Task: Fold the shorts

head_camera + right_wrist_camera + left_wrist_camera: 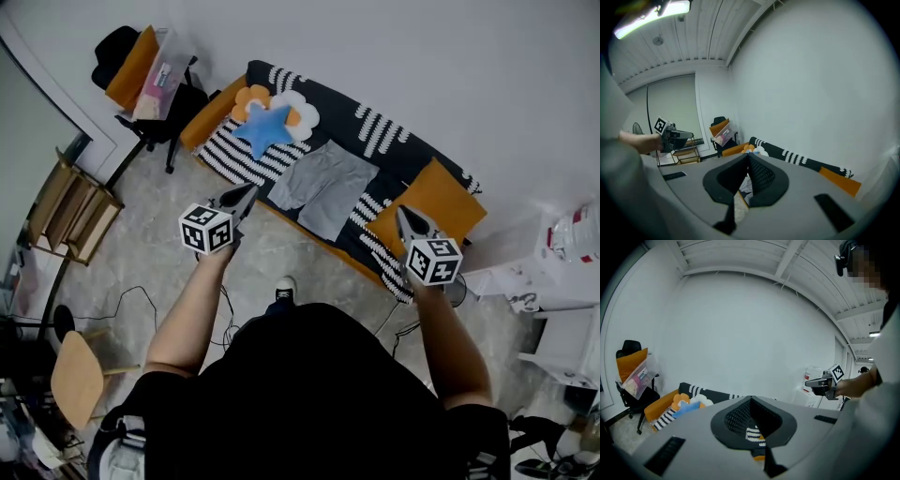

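My left gripper (pixel 247 195) and right gripper (pixel 404 216) are both closed with nothing between the jaws, held in the air in front of the sofa (pixel 398 141). The grey shorts (pixel 323 187) lie on it, apparently spread flat, just beside 1 blue star pillow (pixel 262 129).

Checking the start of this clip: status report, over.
Left gripper shut, empty; right gripper shut, empty; both in the air. Grey shorts flat on sofa, not yet folded. Blue star cushion beside them, not overlapping.
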